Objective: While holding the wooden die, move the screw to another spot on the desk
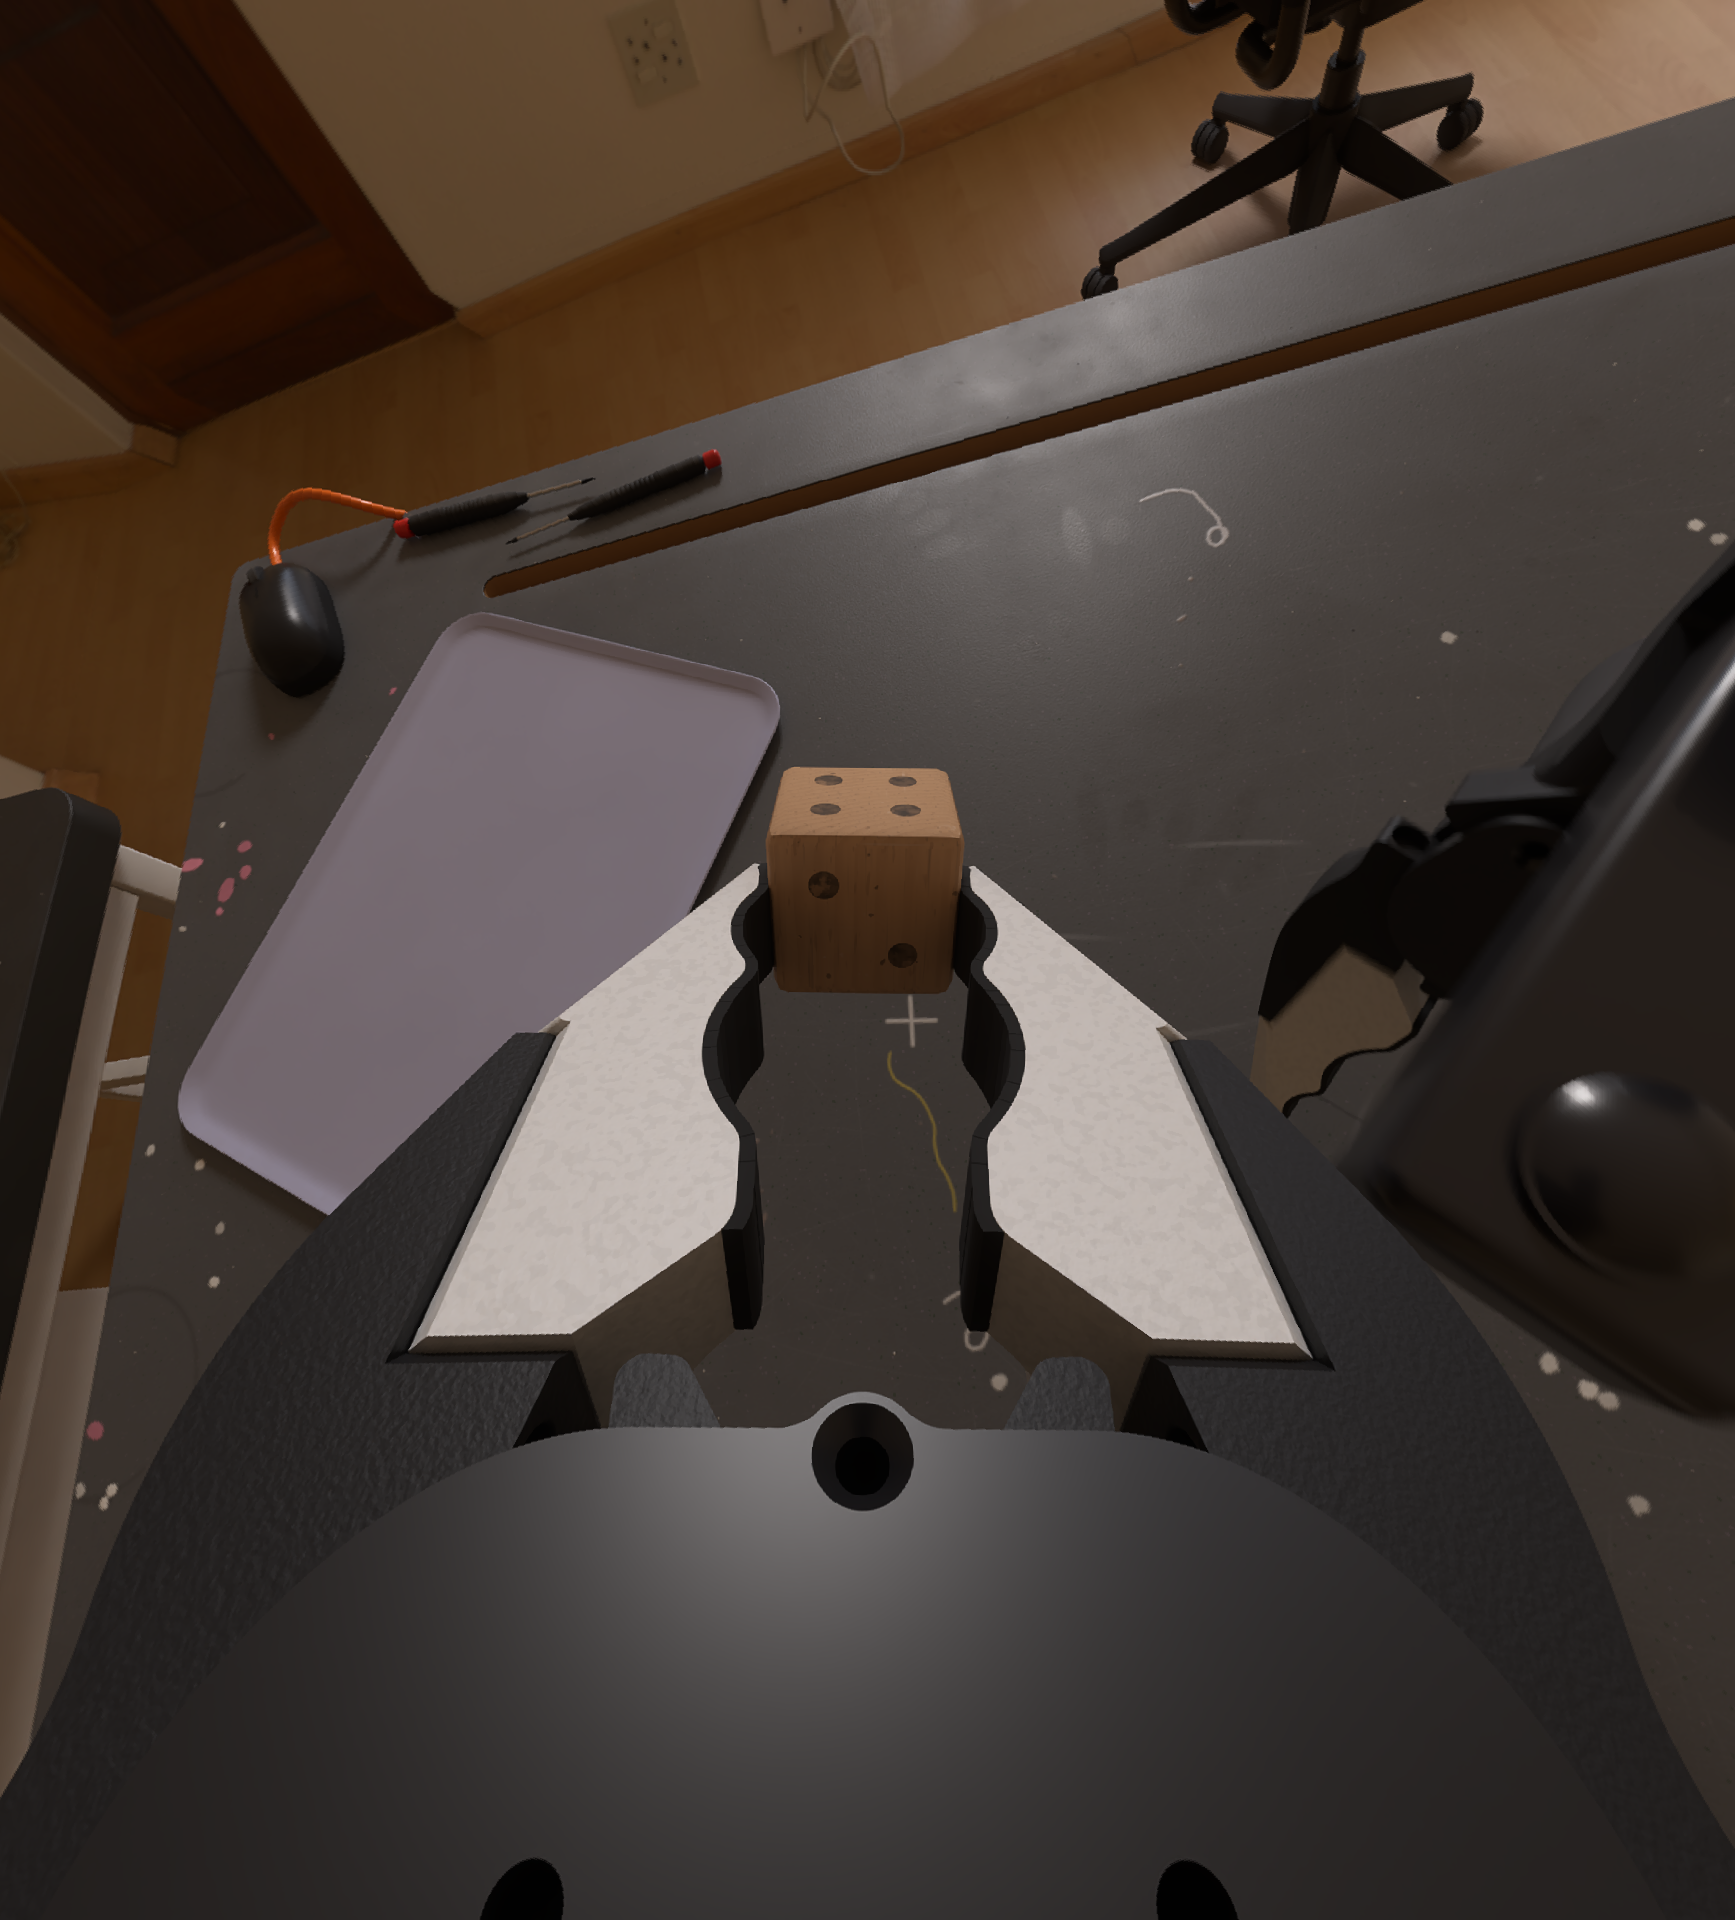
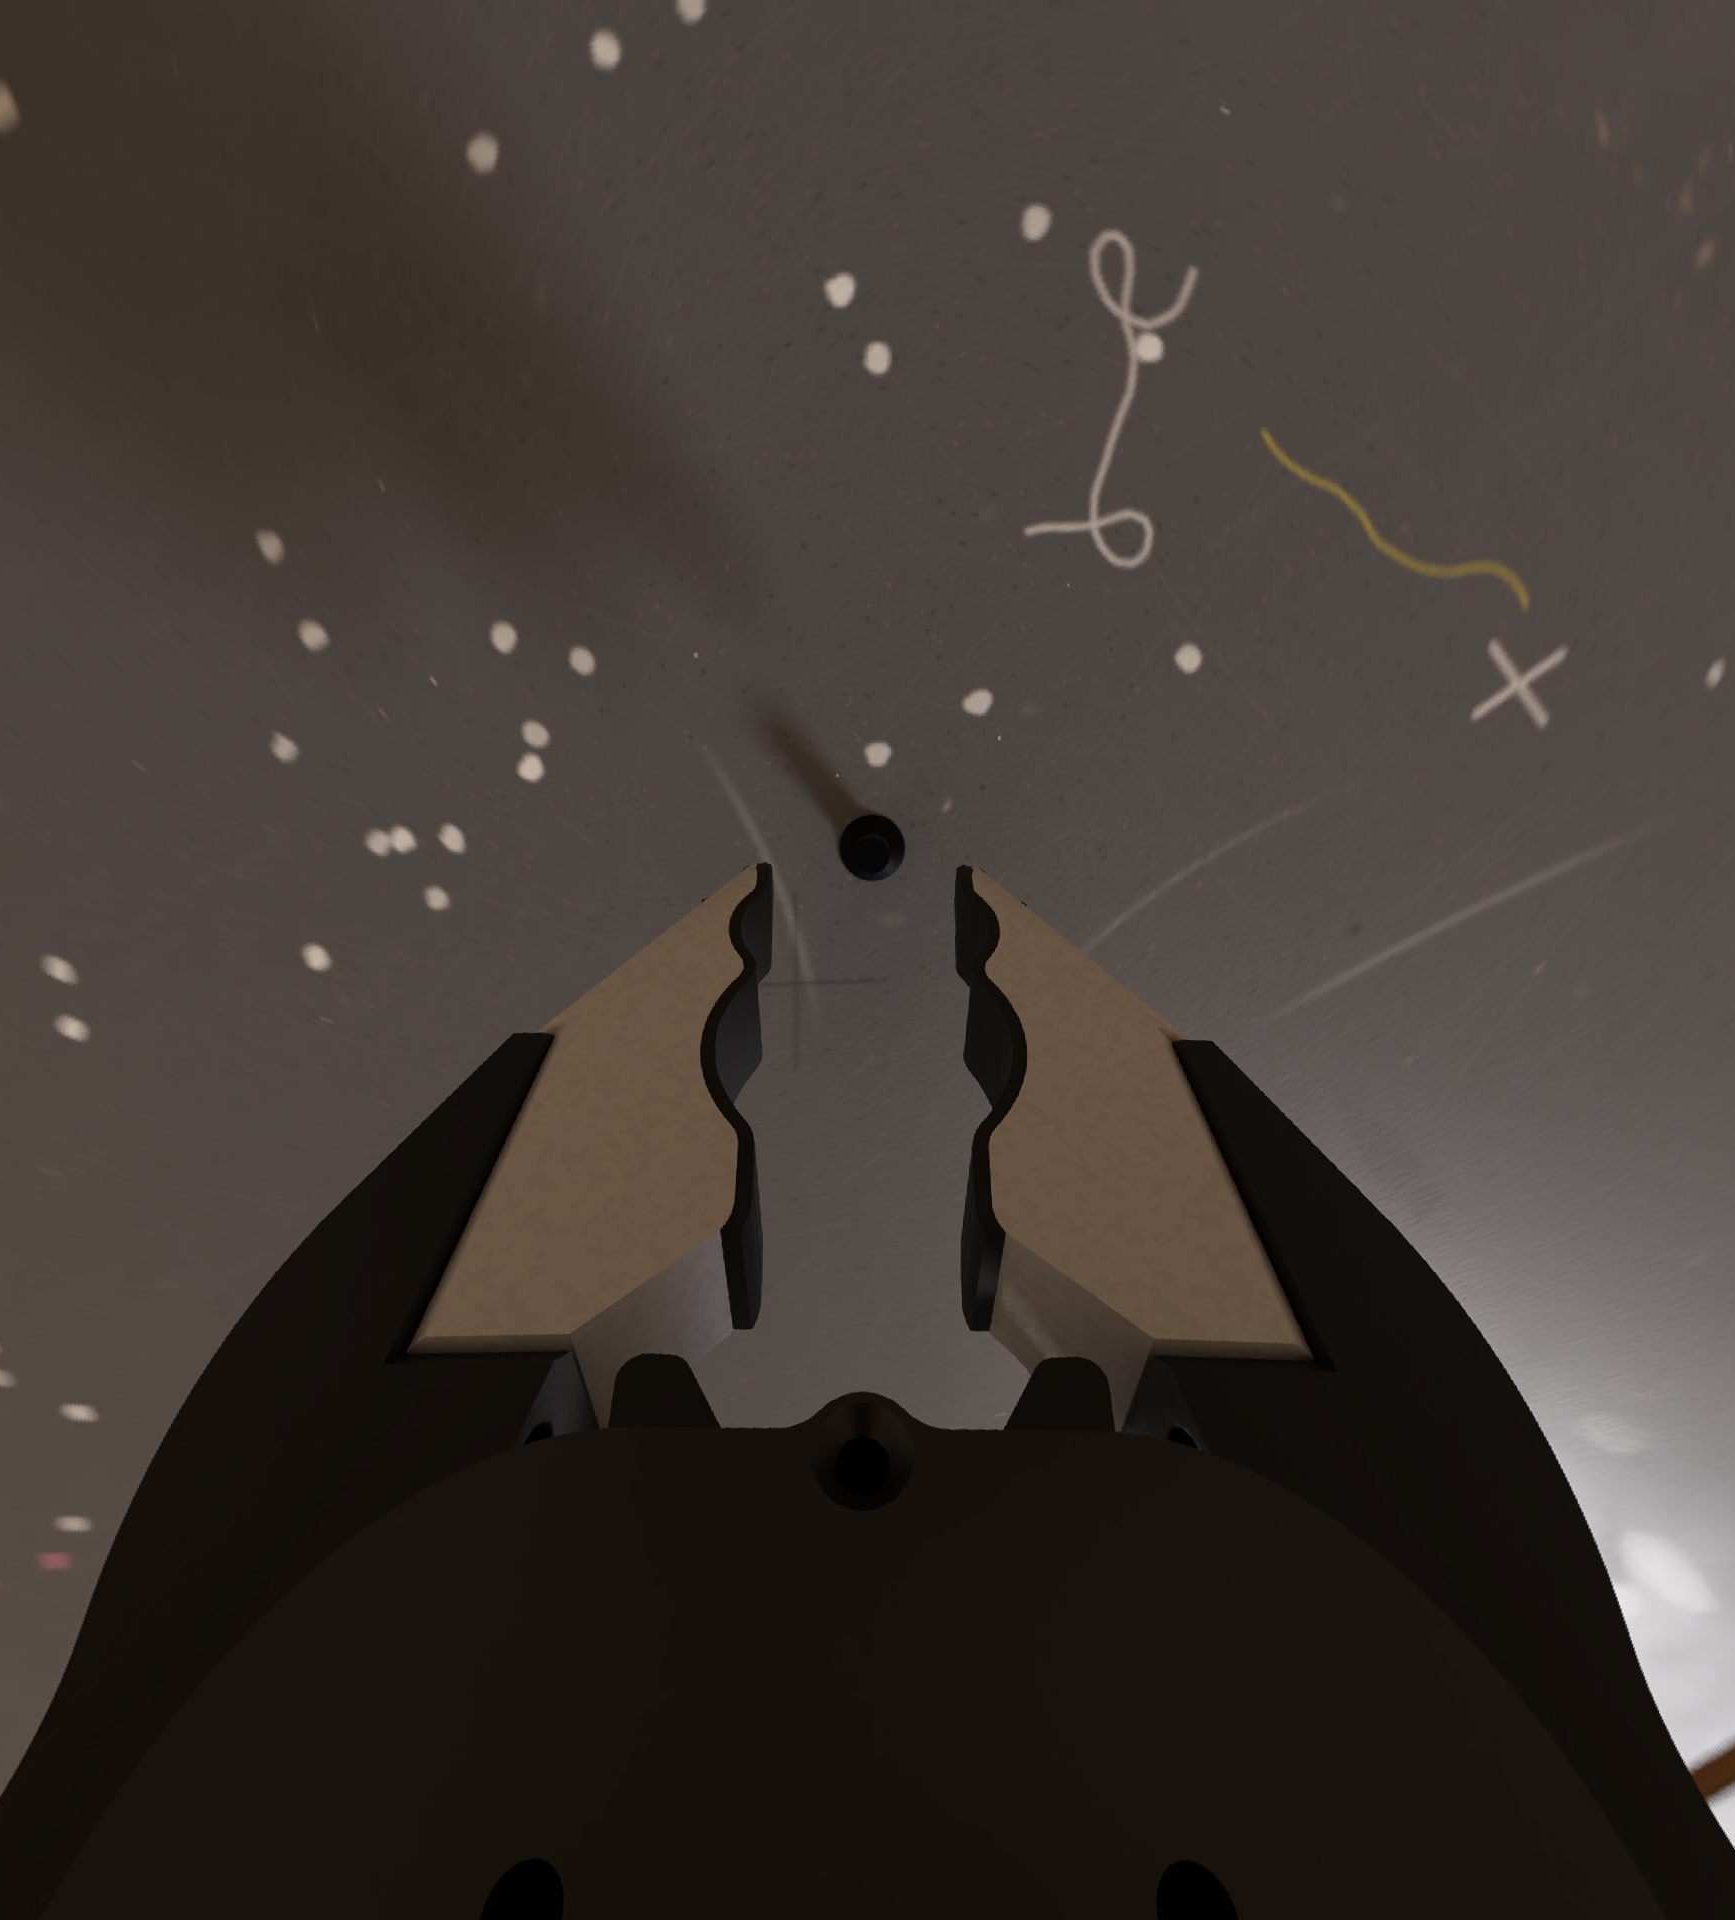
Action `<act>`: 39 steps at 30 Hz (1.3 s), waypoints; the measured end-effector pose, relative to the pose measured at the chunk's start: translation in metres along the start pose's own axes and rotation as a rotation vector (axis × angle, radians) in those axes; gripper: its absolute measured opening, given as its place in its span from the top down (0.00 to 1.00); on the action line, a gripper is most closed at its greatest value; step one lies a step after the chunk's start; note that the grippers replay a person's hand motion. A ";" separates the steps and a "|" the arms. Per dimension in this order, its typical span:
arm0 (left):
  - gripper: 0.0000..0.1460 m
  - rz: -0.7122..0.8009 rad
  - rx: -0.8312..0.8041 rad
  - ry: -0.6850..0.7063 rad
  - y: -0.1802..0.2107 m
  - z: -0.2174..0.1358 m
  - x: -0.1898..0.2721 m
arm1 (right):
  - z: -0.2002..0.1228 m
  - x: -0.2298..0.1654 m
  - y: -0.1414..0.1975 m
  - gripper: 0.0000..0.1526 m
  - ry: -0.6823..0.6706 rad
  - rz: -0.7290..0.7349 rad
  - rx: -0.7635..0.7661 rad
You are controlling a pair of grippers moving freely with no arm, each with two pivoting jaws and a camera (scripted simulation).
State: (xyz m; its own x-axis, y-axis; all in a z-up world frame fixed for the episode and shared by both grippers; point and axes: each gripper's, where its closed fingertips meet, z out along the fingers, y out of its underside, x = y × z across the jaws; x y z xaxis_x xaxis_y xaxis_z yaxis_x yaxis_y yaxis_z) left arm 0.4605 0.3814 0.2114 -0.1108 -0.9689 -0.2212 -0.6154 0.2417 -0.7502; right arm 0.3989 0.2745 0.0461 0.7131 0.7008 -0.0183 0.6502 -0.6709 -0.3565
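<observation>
My left gripper (image 1: 861,896) is shut on the wooden die (image 1: 863,881) and holds it between its fingertips above the dark desk (image 1: 1206,727). The die shows a four-pip face on top and a two-pip face toward me. In the right wrist view a small black screw (image 2: 871,847) stands on the desk (image 2: 427,416), seen head-on, just beyond my right gripper (image 2: 861,883). The right gripper is open and empty, pointing down at the desk, its fingertips apart on either side of the screw's line. The right gripper also shows at the right of the left wrist view (image 1: 1341,966).
A pale lilac tray (image 1: 489,894) lies left of the die. Two small screwdrivers (image 1: 572,499) and a black bulb with an orange tube (image 1: 291,623) lie near the desk's far corner. A slot (image 1: 1050,436) runs along the far edge. An office chair (image 1: 1330,135) stands beyond.
</observation>
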 end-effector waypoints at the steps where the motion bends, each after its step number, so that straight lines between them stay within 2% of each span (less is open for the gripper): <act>1: 0.77 0.001 -0.001 0.000 0.000 0.000 0.000 | 0.003 0.001 0.000 0.77 0.022 -0.063 -0.009; 10: 0.77 -0.046 -0.013 -0.053 0.007 -0.005 -0.015 | 0.017 0.004 0.002 0.77 0.023 -0.531 -0.052; 15: 0.77 -0.049 -0.014 -0.043 0.008 -0.004 -0.015 | 0.020 0.004 0.005 0.76 -0.004 -0.669 -0.155; 23: 0.77 -0.038 -0.017 -0.026 0.008 -0.002 -0.011 | 0.030 -0.001 0.005 0.77 -0.067 -0.694 -0.208; 27: 0.77 -0.034 -0.016 -0.021 0.007 -0.002 -0.010 | 0.030 -0.002 0.009 0.86 -0.086 -0.691 -0.239; 30: 0.77 -0.031 -0.016 -0.019 0.007 -0.002 -0.009 | 0.032 0.000 0.016 0.87 -0.099 -0.651 -0.288; 36: 0.77 -0.023 -0.015 -0.016 0.006 -0.002 -0.007 | 0.031 0.000 0.015 0.94 -0.125 -0.586 -0.264; 39: 0.77 -0.021 -0.013 -0.014 0.006 -0.002 -0.007 | 0.022 0.002 0.005 0.95 -0.106 -0.543 -0.189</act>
State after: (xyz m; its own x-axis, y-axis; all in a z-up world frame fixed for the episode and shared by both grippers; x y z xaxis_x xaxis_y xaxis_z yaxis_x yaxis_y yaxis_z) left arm 0.4557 0.3892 0.2100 -0.0867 -0.9728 -0.2148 -0.6279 0.2208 -0.7464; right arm 0.3976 0.2783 0.0237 0.2406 0.9703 0.0236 0.9577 -0.2333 -0.1685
